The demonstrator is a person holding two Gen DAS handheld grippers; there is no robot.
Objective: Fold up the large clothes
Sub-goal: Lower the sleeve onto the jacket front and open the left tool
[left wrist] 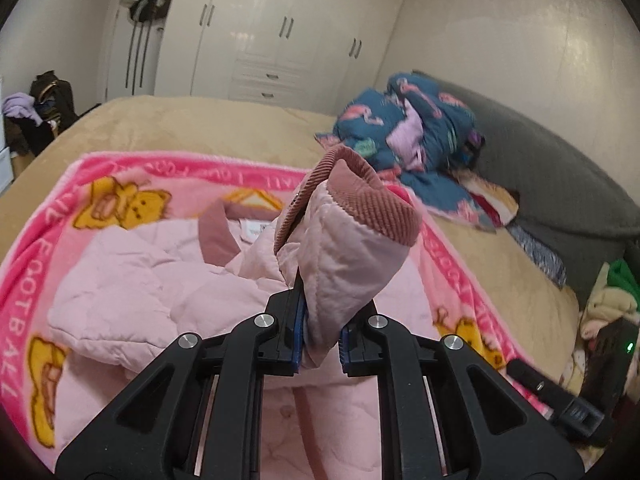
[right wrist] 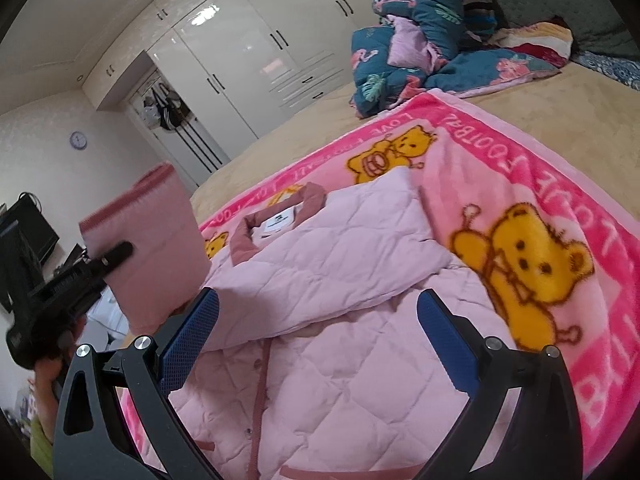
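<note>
Left tongs (left wrist: 320, 344): clamped on the sleeve (left wrist: 344, 248) near its ribbed cuff (left wrist: 380, 204), held up off the jacket (left wrist: 132, 280).
Sleeve: puffy quilted stuff, bunched between the pads; the cuff stands free above them.
Jacket: flat on the pink blanket (right wrist: 560, 216) on the bed (right wrist: 540, 120), collar (right wrist: 248, 240) away from the cameras, the far sleeve already folded across the chest.
Right tongs (right wrist: 318, 336): apart, empty, hanging low over the jacket front.
Risk, slip: the grip looks shallow on slick padded cloth; a quick swing could pull the sleeve out.
Risk, drag: hauling the sleeve sideways could tug the body askew and undo the other fold.
Risk, snag: the spread right tongs could catch the front.
</note>
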